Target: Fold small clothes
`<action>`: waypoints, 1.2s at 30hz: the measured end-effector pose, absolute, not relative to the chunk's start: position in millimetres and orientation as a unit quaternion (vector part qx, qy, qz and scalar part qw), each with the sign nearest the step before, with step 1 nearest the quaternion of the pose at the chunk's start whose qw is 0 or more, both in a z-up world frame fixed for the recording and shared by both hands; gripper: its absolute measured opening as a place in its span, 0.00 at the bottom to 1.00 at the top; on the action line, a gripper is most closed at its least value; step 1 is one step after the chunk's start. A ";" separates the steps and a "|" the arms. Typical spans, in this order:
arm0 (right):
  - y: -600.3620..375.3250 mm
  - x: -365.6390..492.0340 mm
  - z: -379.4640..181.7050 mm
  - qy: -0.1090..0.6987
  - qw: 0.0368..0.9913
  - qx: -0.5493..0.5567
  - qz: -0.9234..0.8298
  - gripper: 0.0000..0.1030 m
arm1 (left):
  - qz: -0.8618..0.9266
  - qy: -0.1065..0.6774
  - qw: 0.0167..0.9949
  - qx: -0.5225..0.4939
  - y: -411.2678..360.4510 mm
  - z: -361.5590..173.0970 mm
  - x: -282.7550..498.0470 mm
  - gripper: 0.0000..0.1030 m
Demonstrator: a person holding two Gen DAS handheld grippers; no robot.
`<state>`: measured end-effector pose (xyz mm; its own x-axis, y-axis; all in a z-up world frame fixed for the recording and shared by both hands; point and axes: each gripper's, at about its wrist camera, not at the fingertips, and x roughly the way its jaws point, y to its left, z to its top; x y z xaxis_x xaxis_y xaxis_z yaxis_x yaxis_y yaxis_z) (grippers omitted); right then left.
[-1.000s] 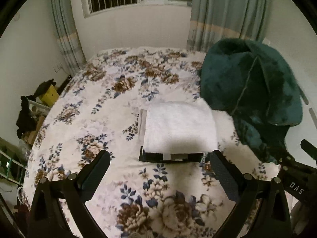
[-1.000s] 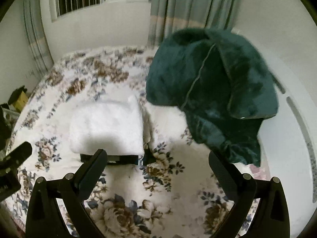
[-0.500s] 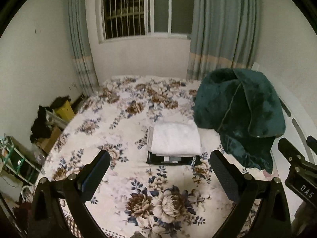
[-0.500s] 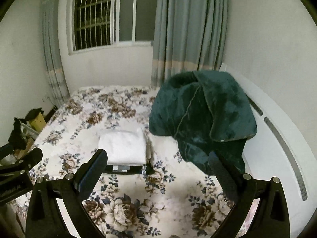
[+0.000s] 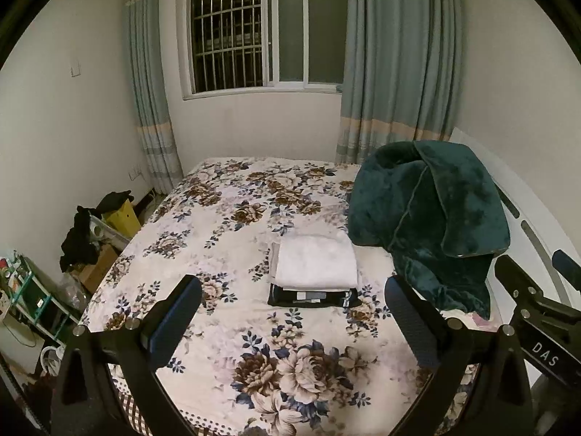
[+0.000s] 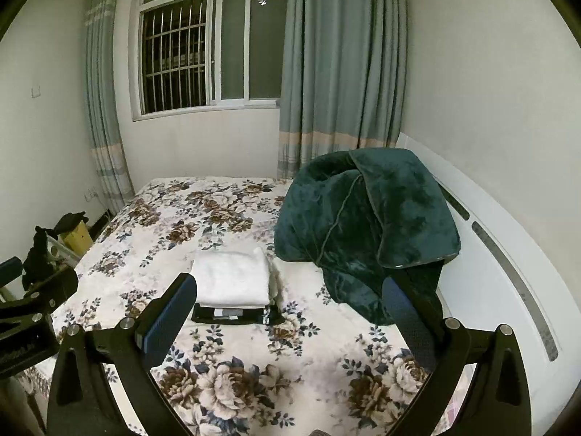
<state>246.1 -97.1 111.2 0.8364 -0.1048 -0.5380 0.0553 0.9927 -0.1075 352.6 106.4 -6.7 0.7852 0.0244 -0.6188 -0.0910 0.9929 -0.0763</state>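
A folded white garment (image 5: 315,262) lies on top of a folded black garment (image 5: 312,297), stacked in the middle of the floral bed (image 5: 232,239). The stack also shows in the right wrist view, white piece (image 6: 232,279) over black piece (image 6: 236,314). My left gripper (image 5: 290,319) is open and empty, held well back above the bed's near edge. My right gripper (image 6: 288,318) is open and empty, also held back from the stack. The right gripper's body (image 5: 537,312) shows at the right of the left wrist view.
A dark green plush blanket (image 5: 432,218) is heaped on the bed's right side against the white headboard (image 6: 508,265), right beside the stack. Boxes and dark clothes (image 5: 90,232) sit on the floor at the left. A window and curtains stand behind the bed.
Both grippers have pulled back and up from the stack, so the bed and room fill more of the view. The stack has not moved.
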 end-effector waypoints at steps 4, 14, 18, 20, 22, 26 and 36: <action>-103.1 241.3 111.8 0.287 0.956 -0.042 -0.037 1.00 | 0.035 0.323 0.944 -0.057 109.0 -6.1 347.5 1.00; -113.0 235.7 113.3 0.291 0.955 -0.042 -0.034 1.00 | 0.044 0.318 0.946 -0.050 108.8 -5.7 336.6 1.00; -118.8 242.9 112.4 0.291 0.956 -0.042 -0.028 1.00 | 0.048 0.319 0.945 -0.048 107.7 -5.0 335.5 1.00; -122.2 243.7 113.6 0.290 0.956 -0.041 -0.026 1.00 | 0.050 0.319 0.945 -0.048 108.1 -4.9 334.7 1.00; -120.2 248.1 112.8 0.290 0.956 -0.042 -0.025 1.00 | 0.050 0.320 0.945 -0.049 107.3 -5.1 336.3 1.00; -120.8 252.4 113.9 0.292 0.955 -0.044 -0.024 1.00 | 0.049 0.321 0.945 -0.047 106.9 -5.3 337.1 1.00; -117.0 253.2 111.9 0.291 0.956 -0.043 -0.020 1.00 | 0.050 0.321 0.944 -0.049 109.3 -4.6 336.5 1.00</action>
<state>253.2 -117.0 111.9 0.8300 -0.0637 -0.5541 0.0142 0.9955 -0.0932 336.5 109.3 -4.6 0.7885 0.0626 -0.6119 -0.1250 0.9904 -0.0597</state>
